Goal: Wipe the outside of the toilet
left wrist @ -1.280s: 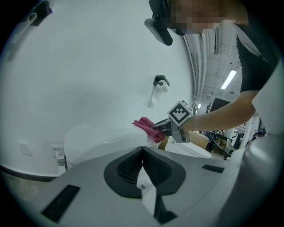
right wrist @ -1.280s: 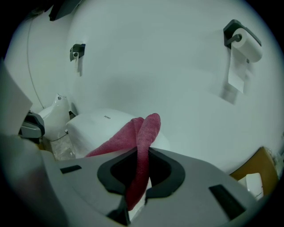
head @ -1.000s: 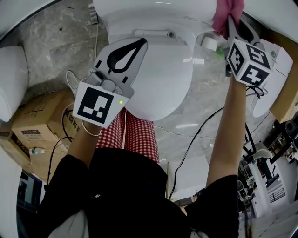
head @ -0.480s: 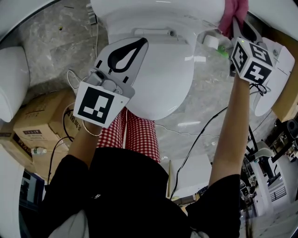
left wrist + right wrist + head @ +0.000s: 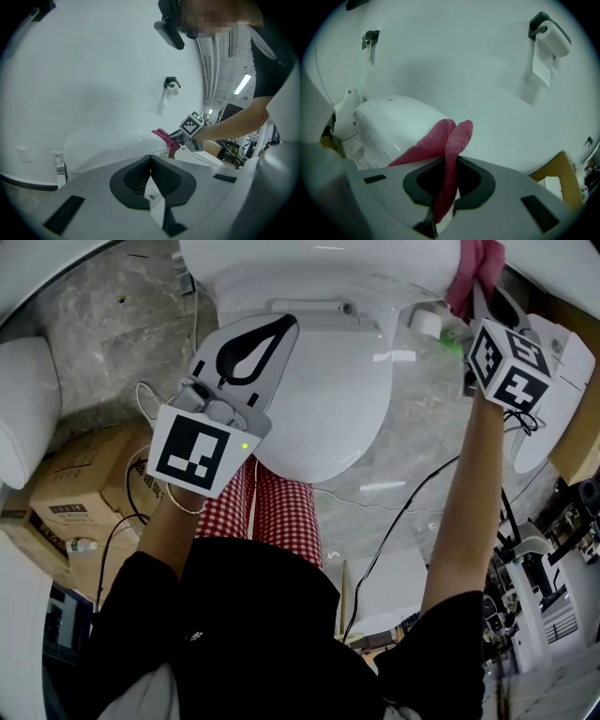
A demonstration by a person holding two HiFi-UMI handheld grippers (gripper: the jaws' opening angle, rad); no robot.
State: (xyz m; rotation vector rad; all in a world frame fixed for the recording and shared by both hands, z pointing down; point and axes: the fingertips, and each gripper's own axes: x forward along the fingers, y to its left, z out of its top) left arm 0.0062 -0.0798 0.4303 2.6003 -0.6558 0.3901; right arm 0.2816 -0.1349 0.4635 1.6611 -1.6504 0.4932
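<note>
Toilet (image 5: pixel 319 381): its rear side lies just left-ahead of right gripper (image 5: pixel 478 301), which is clamped on pink cloth (image 5: pixel 473 266) at that edge. Left gripper (image 5: pixel 251 345) is closed and empty above the lid. Right does the wiping.

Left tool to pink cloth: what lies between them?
The white toilet lid, seen in the head view: the left tool is over one side, the pink cloth, in the right tool, beyond the other.

Setting: bathroom mock-up inside a workshop. White toilet (image 5: pixel 319 381), wall-mounted paper roll (image 5: pixel 551 37), marble floor (image 5: pixel 112 324). Cardboard boxes (image 5: pixel 75 474) and loose cables (image 5: pixel 403 510) lie around it.
</note>
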